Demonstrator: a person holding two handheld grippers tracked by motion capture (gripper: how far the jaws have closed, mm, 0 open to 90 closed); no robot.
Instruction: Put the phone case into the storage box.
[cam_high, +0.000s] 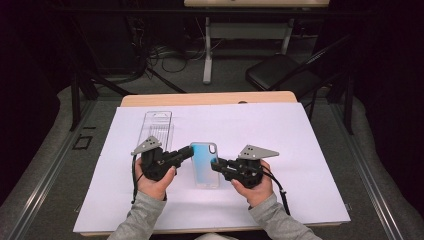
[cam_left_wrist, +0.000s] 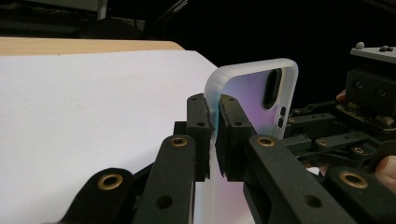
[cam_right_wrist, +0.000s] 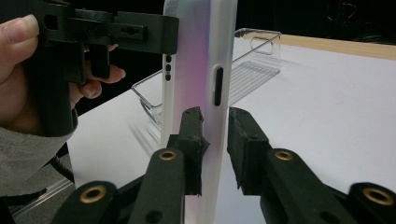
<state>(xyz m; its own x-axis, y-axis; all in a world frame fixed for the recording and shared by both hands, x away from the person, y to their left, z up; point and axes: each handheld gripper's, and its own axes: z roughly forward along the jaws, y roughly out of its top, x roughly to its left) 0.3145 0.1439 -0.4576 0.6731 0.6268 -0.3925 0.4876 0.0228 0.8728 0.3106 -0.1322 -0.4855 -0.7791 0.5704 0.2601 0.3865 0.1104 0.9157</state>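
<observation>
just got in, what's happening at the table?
A person holds a gripper in each hand, working on a phone case over the white sheet. The left gripper is shut on the case's edge. The right gripper straddles the opposite edge, one jaw touching and the other apart. A clear tray lies behind, untouched.

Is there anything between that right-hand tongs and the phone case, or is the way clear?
Nothing visible stands between them. The right tongs already straddle the edge of the phone case, one jaw touching it, the other with a small gap. The left tongs are clamped on the opposite edge. The clear plastic tray lies farther back on the white sheet.
</observation>
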